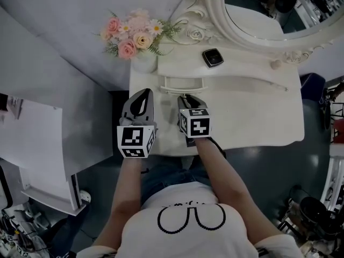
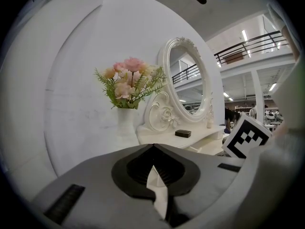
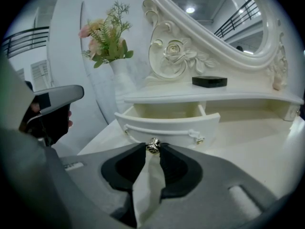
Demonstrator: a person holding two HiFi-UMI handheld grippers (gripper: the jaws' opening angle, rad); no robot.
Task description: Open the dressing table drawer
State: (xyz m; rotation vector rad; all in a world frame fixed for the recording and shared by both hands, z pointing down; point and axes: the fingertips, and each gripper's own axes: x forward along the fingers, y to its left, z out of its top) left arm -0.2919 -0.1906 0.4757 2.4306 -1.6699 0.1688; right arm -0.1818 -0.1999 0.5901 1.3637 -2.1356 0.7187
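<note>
On white dressing table (image 1: 258, 112), open drawer (image 1: 181, 84), flowers (image 1: 134, 34), mirror (image 1: 258, 4), grey floor (image 1: 269, 165)

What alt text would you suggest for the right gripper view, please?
The right hand-held gripper pinches the small metal knob of a cream drawer, which stands partly open on the dressing table. Behind it are a black box, a vase of pink flowers and an ornate oval mirror.

Cream curved-front drawer (image 3: 167, 124) sits pulled partway open.
</note>
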